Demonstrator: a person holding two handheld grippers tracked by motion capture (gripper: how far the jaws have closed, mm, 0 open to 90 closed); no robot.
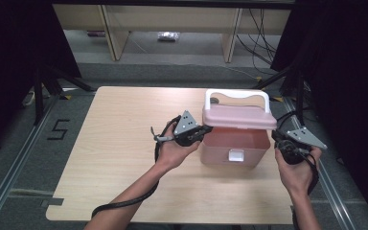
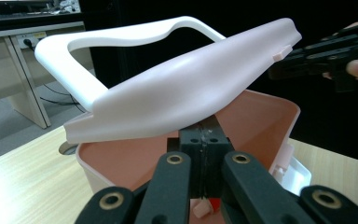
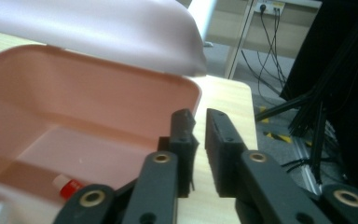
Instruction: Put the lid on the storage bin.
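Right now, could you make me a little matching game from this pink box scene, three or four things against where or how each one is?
Things:
1. lid
2. white handle
3. left hand-held gripper
4. small red-and-white tube

States:
a. lying on the floor inside the pink box
b. jaws shut at the box's left edge, under the lid
c. raised and tilted above the box
d. standing up on top of the lid

Pairs: 1-c, 2-d, 3-b, 4-a

Lab recording bay, black curtains (image 1: 9,57), stand legs (image 1: 52,84), floor cables (image 1: 258,33), numbered floor marking (image 1: 58,129)
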